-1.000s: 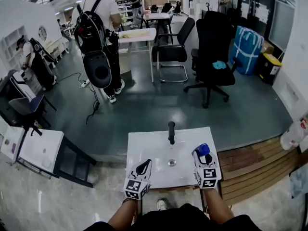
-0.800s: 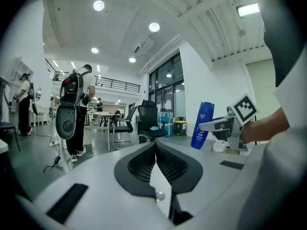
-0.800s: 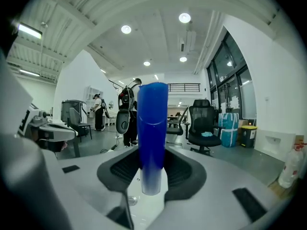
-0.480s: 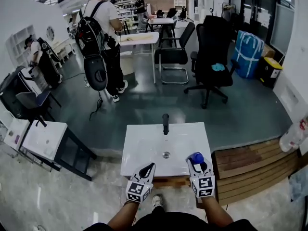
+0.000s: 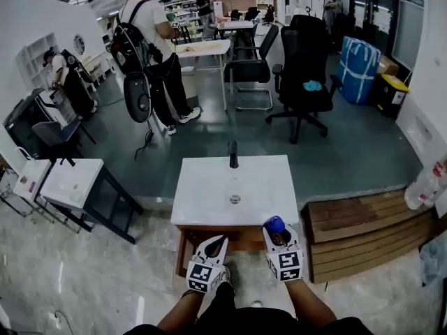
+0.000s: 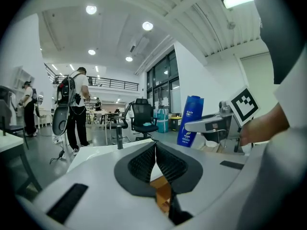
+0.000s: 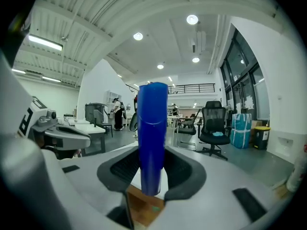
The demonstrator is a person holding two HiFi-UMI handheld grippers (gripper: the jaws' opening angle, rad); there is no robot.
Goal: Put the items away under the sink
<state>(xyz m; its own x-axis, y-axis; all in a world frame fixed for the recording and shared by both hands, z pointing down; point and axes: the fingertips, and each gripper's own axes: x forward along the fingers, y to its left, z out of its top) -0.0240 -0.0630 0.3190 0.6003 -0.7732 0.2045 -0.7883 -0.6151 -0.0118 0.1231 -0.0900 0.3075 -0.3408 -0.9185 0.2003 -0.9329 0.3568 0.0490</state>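
Left gripper point(image 6: 156, 150): the two ribbed black pads are pressed together along their whole length, with nothing between them. Right gripper point(image 5: 281, 239): the jaws are partly spread and pinch a blue bottle point(image 7: 152, 133) low on its body; the bottle stands upright, its cap end rising well above the pads and its lower end showing just below them. From the left gripper view the same bottle is seen in profile, with pale print on its side, next to the right gripper's marker cube point(image 6: 243, 105). Both grippers are held side by side in the person's hands, near each other but apart, just in front of the near edge of a white sink point(image 5: 209, 194). The sink carries a dark tap point(image 5: 232, 155) at its far edge and a round drain point(image 5: 235, 199) at the middle of the basin. Beneath the basin sits a wooden cabinet point(image 5: 241, 239), its open front facing the grippers; the bottle is outside it, in the air before the opening. Stacked wooden boards point(image 5: 356, 236) lie to the right of the sink, and a second white sink unit point(image 5: 70, 183) stands to the left. Farther back are a black office chair point(image 5: 307, 82), a blue bag point(image 5: 357, 68) and a person wearing a backpack point(image 5: 150, 40).
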